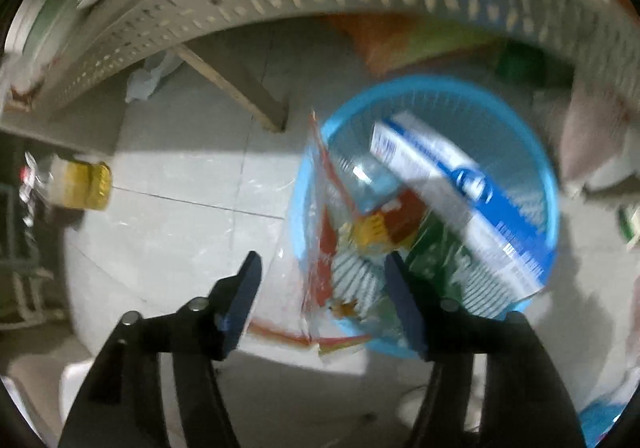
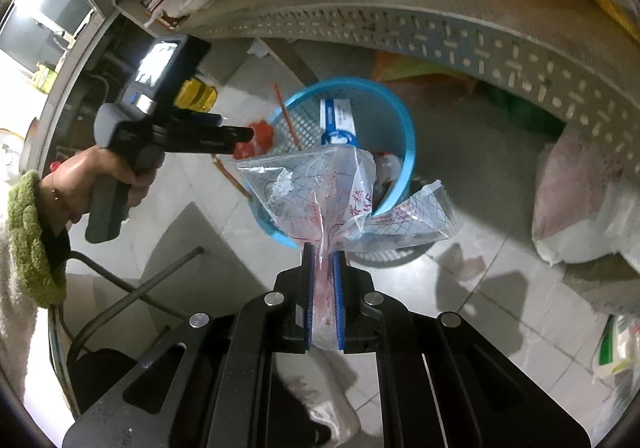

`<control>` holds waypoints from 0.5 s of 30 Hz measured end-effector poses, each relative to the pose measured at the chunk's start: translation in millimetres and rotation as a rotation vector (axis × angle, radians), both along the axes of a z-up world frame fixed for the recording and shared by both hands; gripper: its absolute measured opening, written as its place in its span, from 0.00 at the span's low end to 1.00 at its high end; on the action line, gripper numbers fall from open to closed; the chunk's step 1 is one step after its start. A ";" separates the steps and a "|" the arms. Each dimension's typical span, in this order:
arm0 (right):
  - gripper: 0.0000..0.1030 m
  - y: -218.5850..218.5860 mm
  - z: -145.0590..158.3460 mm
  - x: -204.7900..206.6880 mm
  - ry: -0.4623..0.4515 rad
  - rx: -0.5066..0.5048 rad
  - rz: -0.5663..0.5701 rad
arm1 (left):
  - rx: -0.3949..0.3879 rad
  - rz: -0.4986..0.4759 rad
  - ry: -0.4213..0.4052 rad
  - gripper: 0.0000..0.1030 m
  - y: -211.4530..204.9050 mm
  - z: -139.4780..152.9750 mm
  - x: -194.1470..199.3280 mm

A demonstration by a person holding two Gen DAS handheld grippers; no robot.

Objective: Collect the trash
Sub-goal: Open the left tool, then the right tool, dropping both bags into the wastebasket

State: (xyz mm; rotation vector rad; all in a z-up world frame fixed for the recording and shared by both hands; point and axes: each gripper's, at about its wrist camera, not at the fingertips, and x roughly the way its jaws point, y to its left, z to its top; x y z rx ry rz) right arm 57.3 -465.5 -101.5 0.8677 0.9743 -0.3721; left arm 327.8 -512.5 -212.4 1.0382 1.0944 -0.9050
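The left tool (image 1: 322, 268) points steeply down over a blue basket (image 1: 536, 152) on the tiled floor (image 1: 192, 176), its jaws spread wide with nothing pressed between the pads; a clear wrapper with red and green print (image 1: 332, 248) hangs between and just beyond its fingers, draped over the basket's near rim. No earlier picture shows the wrapper in its grip. Inside the basket, ahead of this tool, lies a blue and white box (image 1: 452, 184). The right tool (image 2: 323, 252) has its jaws nearly together, pinching a clear plastic bag with red print (image 2: 320, 188), which fans out ahead of its fingertips and partly covers the near rim of the basket (image 2: 408, 136). To the left of the right tool, a hand (image 2: 100, 176) in a green cuff holds the left tool's handle. Beyond the basket runs a perforated metal shelf (image 2: 440, 40), with filled bags on top.
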 end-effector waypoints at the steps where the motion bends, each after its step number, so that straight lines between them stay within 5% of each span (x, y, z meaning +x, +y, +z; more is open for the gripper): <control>1: 0.08 -0.9 1.7 1.8 0.000 -0.011 0.000 | -0.025 0.022 0.026 0.64 -0.8 3.2 -0.3; 7: 0.08 -1.6 4.0 8.2 0.001 -0.051 -0.002 | -0.159 0.164 0.132 0.64 2.3 29.4 17.7; 15: 0.13 -22.5 -25.4 64.2 0.006 -0.073 0.034 | -0.378 0.247 0.181 0.64 51.6 127.7 19.0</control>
